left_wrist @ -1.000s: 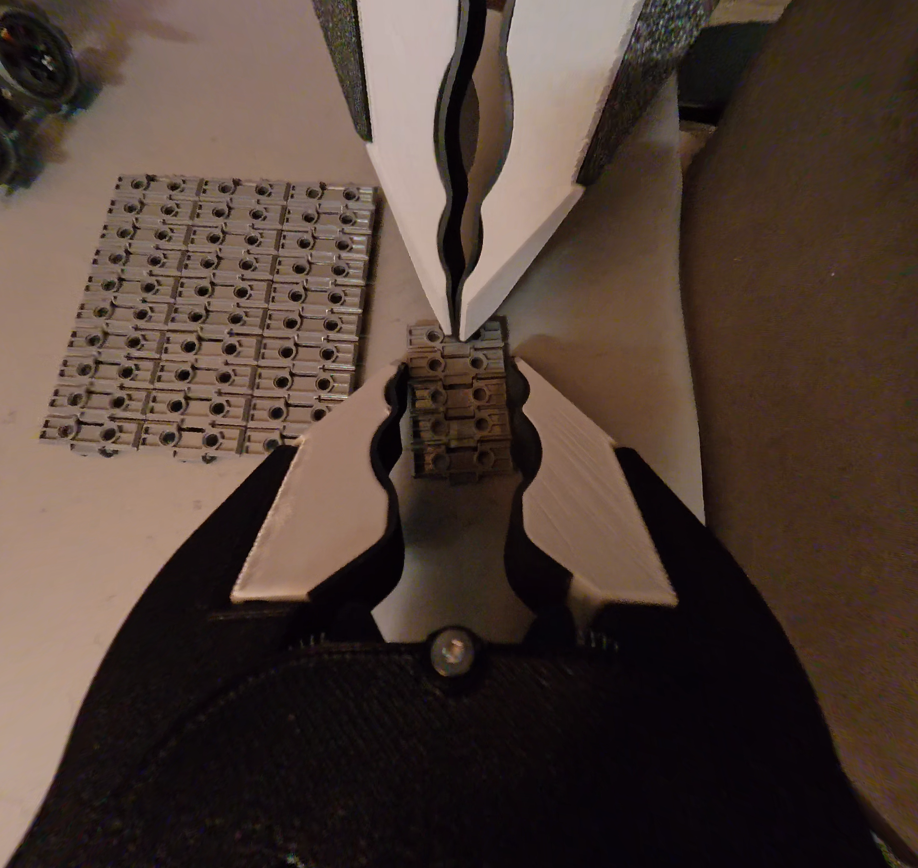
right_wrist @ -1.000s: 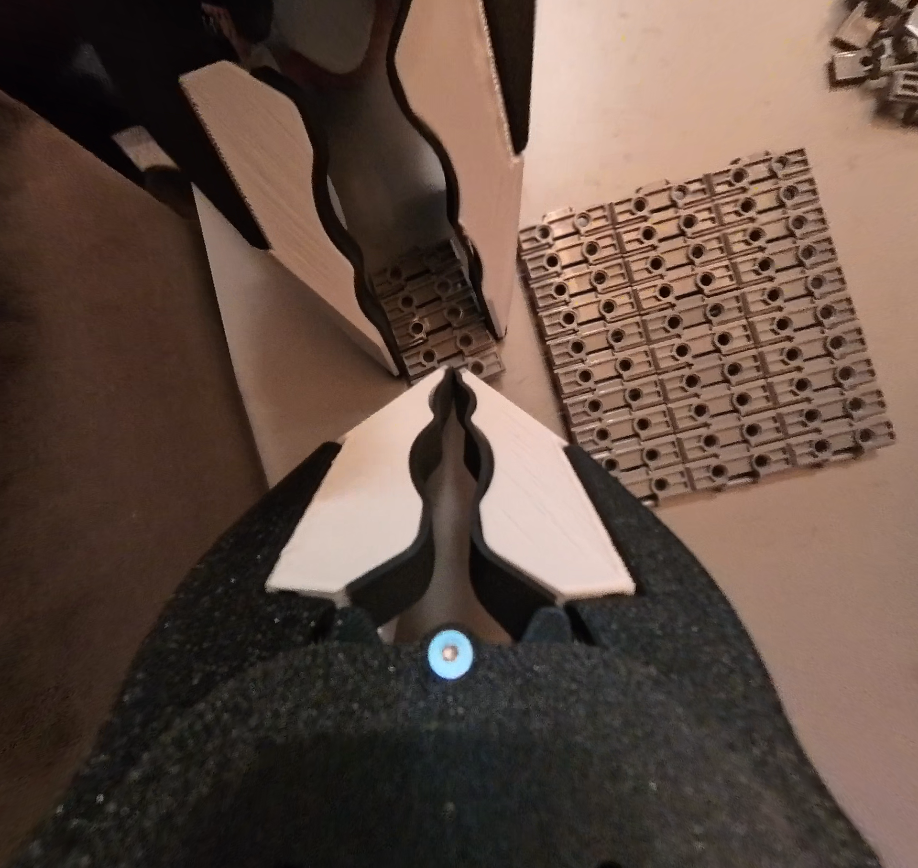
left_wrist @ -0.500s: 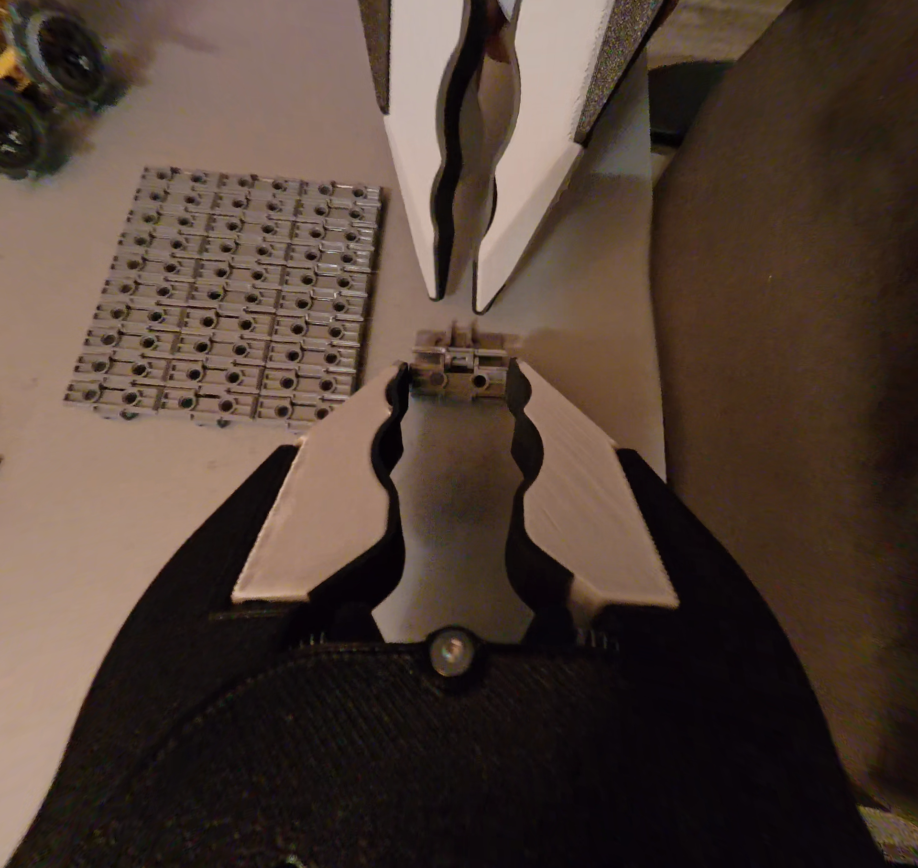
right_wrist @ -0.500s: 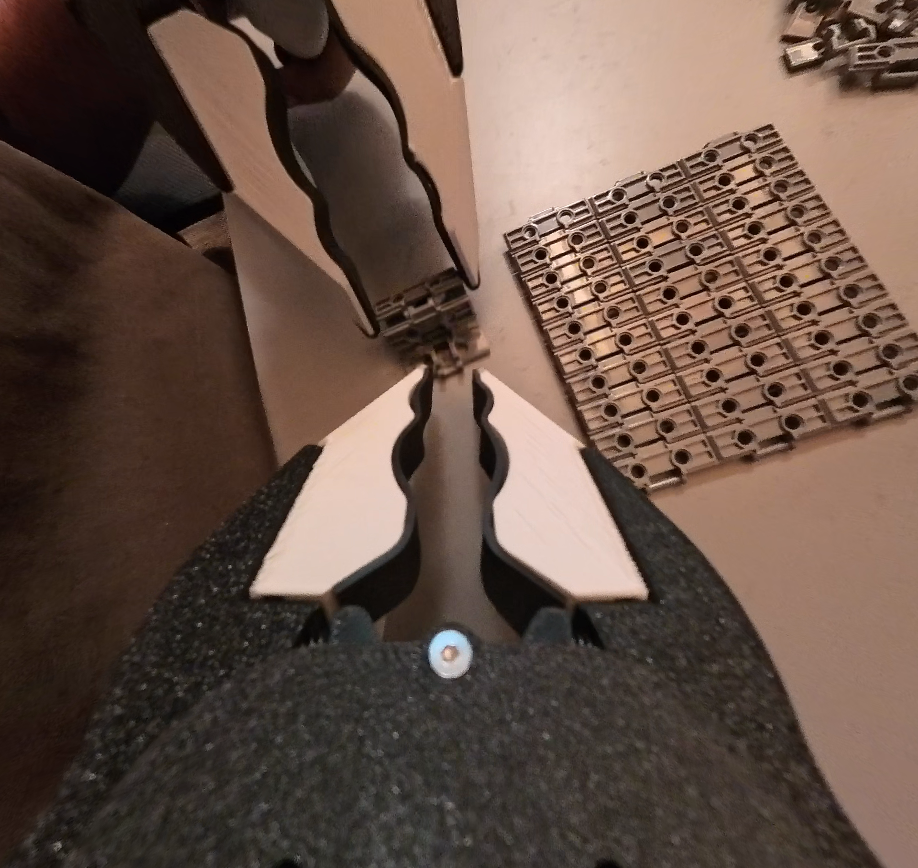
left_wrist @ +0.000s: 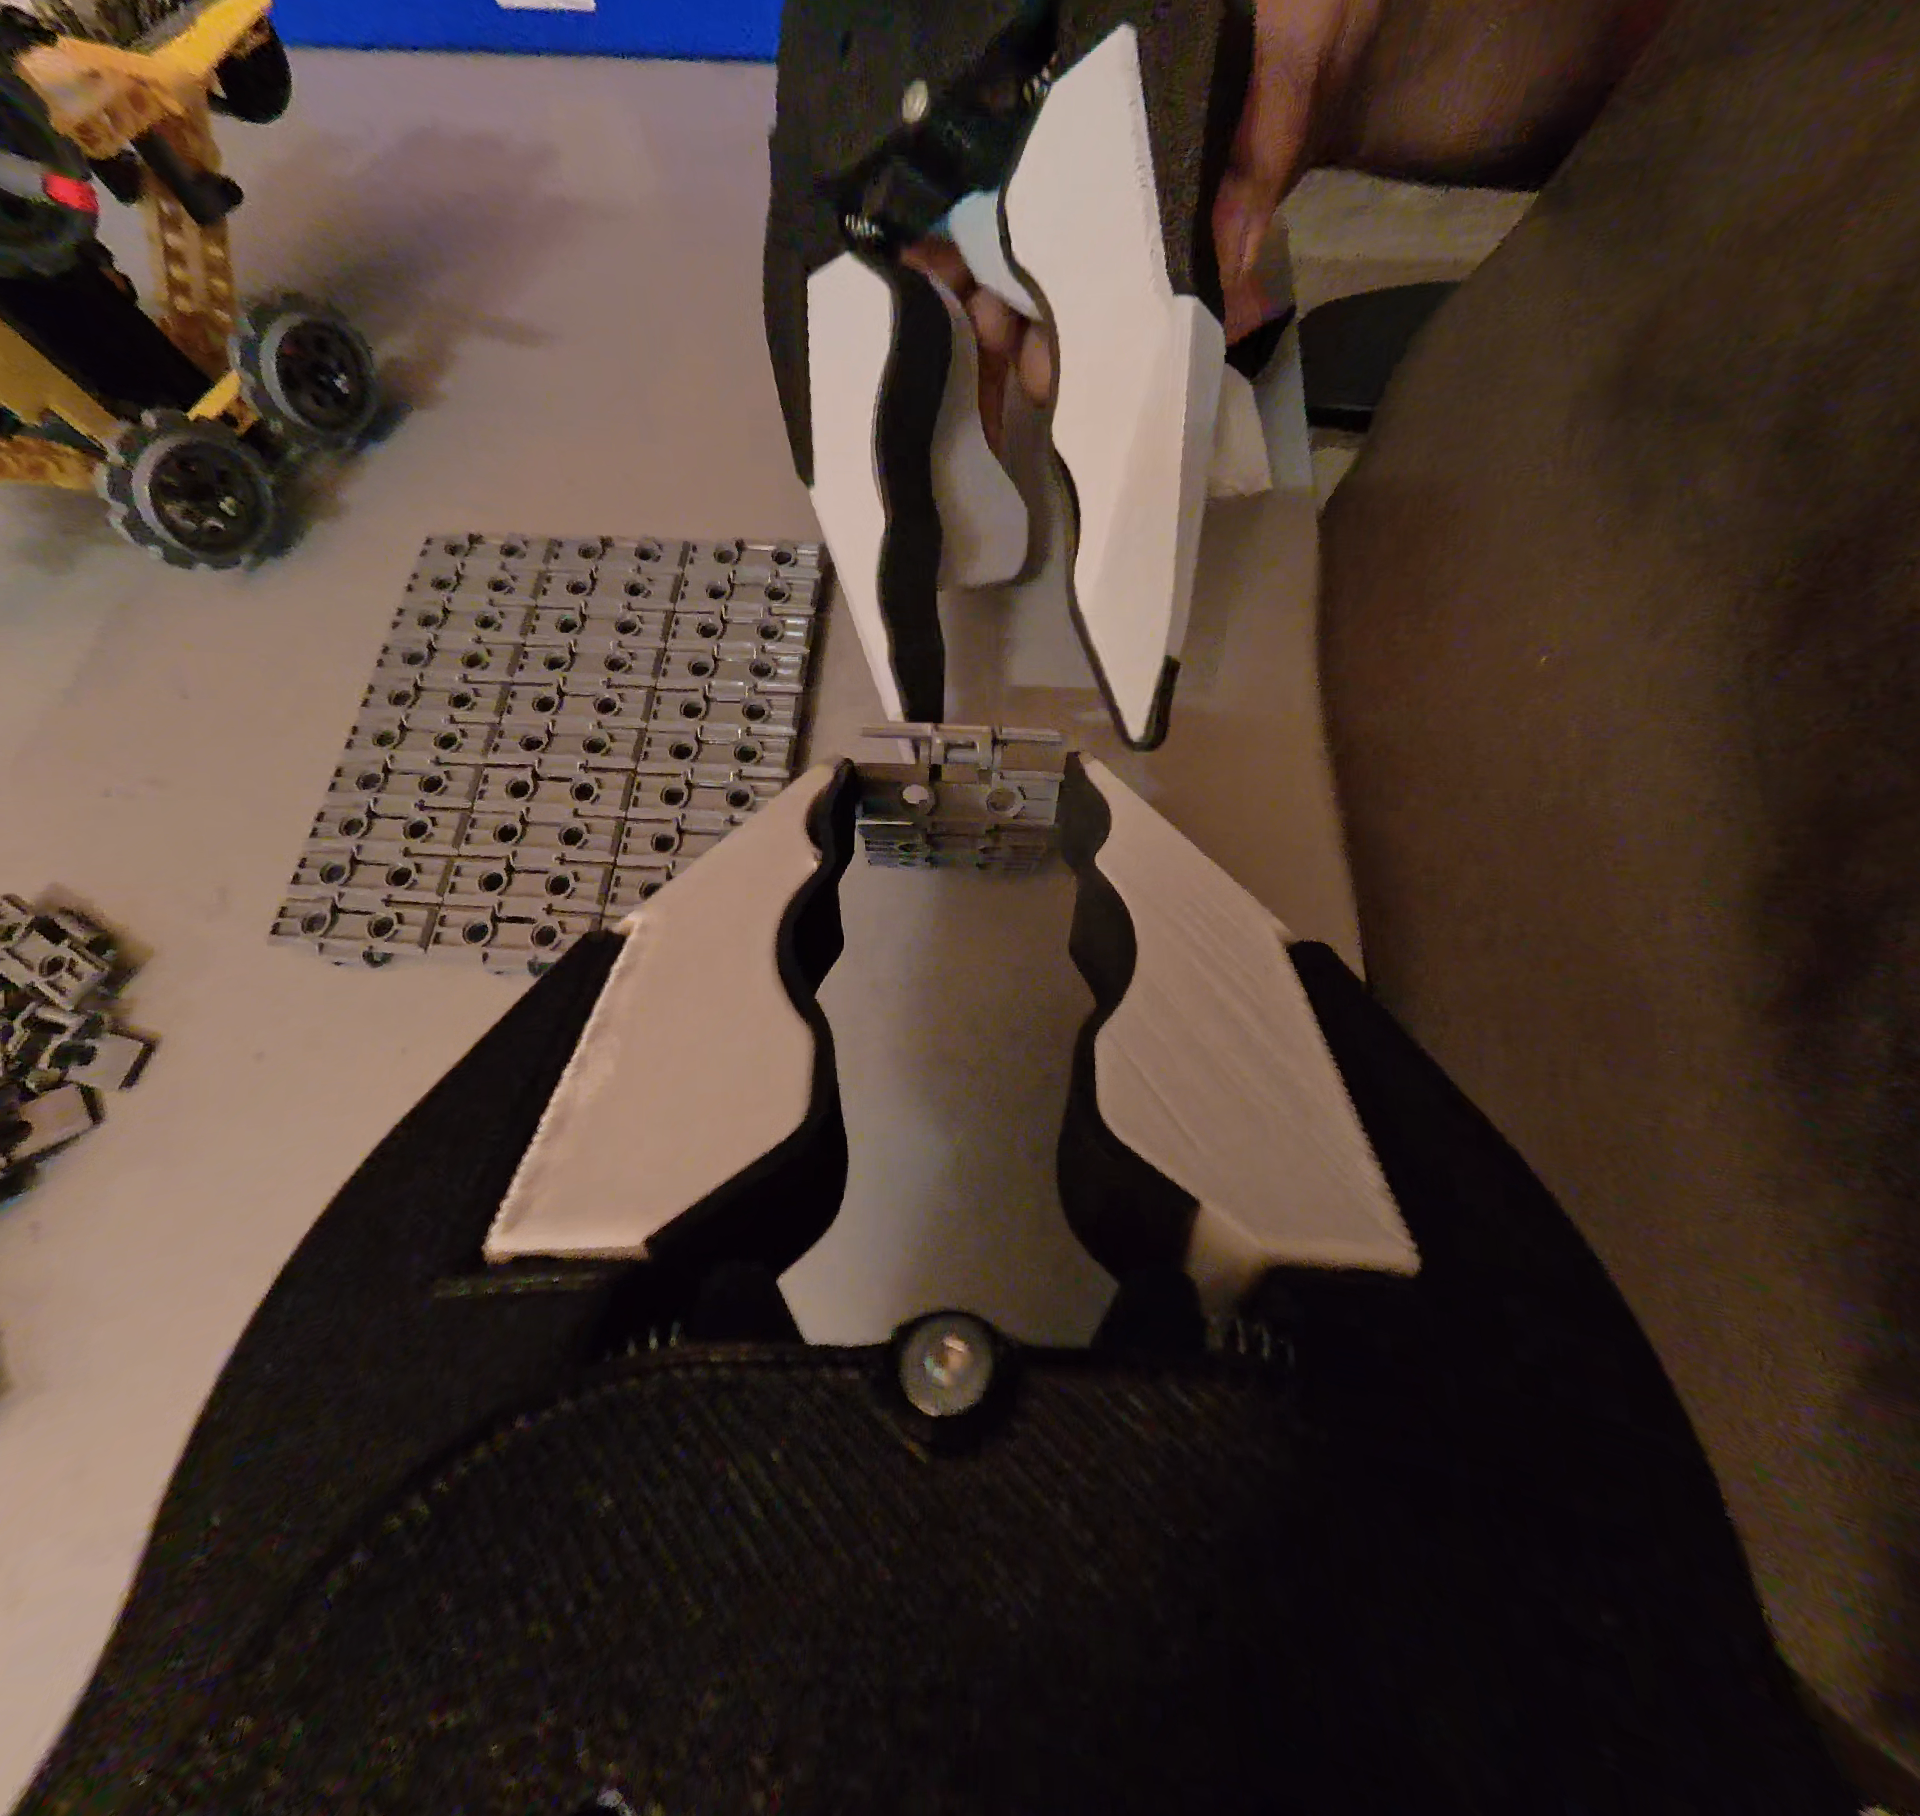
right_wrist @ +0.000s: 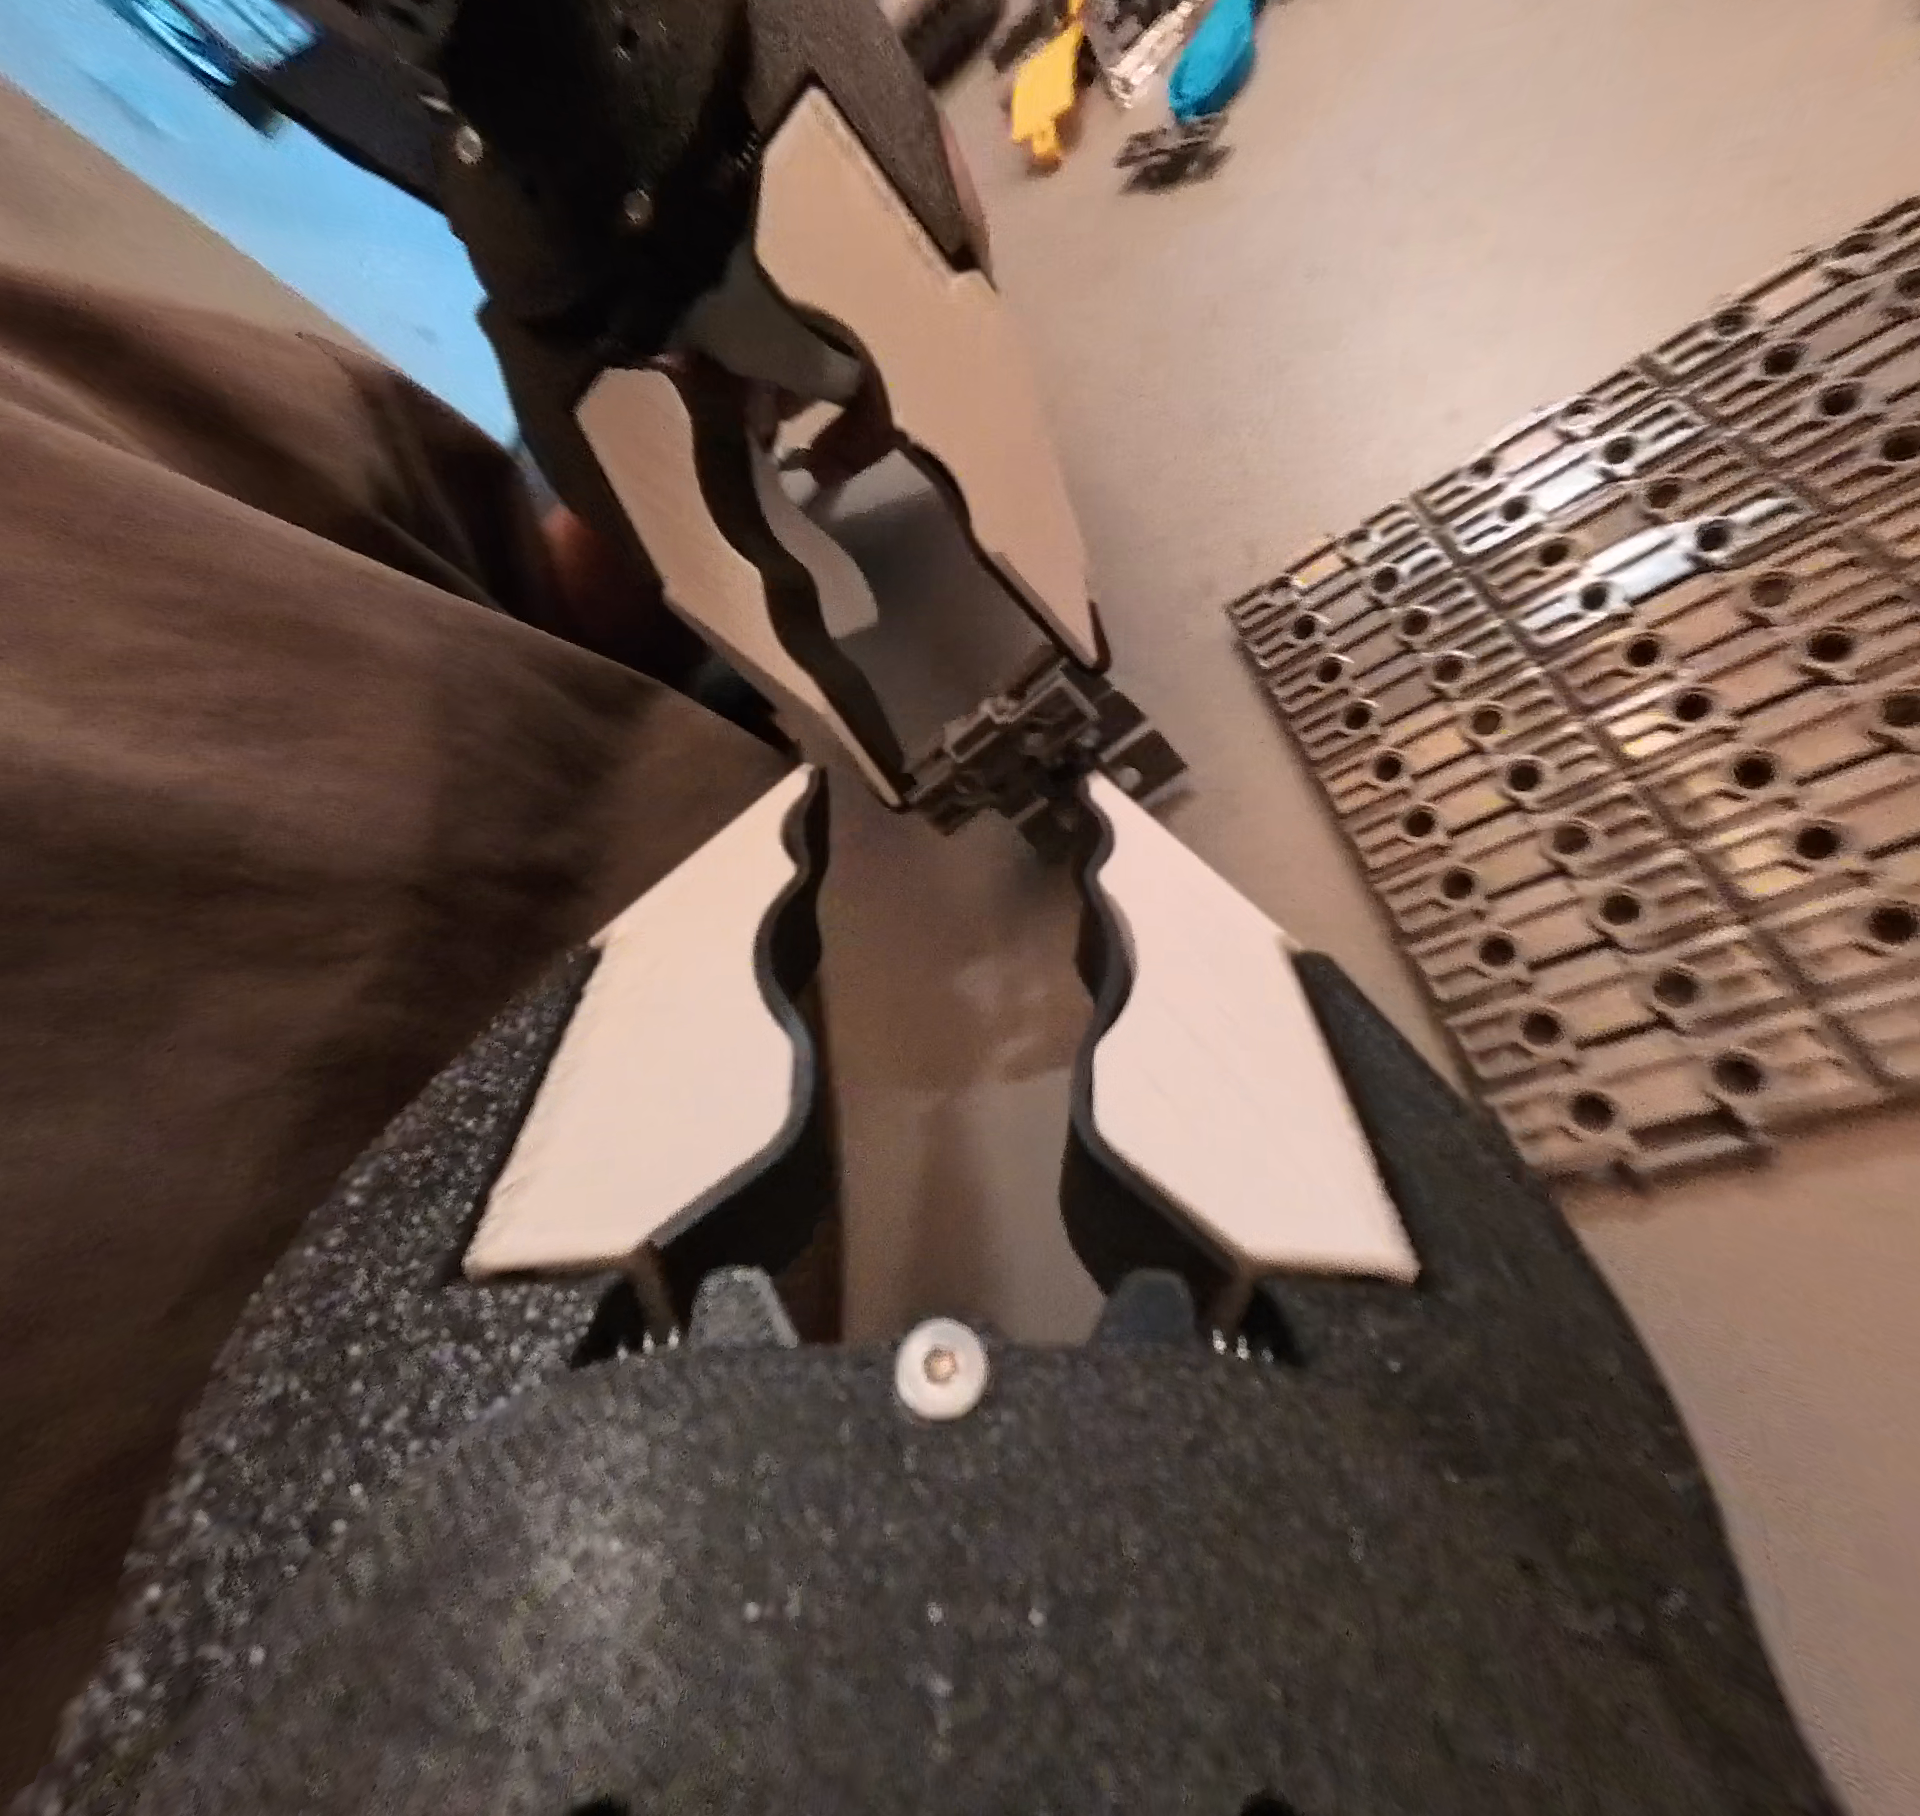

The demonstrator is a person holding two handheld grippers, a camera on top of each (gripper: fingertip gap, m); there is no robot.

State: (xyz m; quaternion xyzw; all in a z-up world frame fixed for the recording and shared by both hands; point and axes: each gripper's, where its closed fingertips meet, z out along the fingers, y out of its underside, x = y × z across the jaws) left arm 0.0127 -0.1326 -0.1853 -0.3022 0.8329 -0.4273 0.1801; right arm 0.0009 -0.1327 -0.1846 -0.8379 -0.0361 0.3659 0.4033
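Grey link strip [left_wrist: 961,816] pinched at left gripper [left_wrist: 958,810] tips (right gripper [right_wrist: 951,836] spread)

Hobby or lab worktable: toy-brick vehicle [left_wrist: 135,312], grey track-link mat [left_wrist: 561,738], loose-parts pile [left_wrist: 52,1028].

Left wrist view: rides on the left claw [left_wrist: 961,790], looks forward and down along its fingers, close to the surface [left_wrist: 582,312].
Right wrist view: rides on the right claw [right_wrist: 951,810], faces the opposite way, close, tilted and blurred.
Facing: each view shows the other claw head-on.
Shared: small grey link piece [left_wrist: 961,810] [right_wrist: 1023,738], grey link mat [left_wrist: 561,738] [right_wrist: 1621,810], surface.
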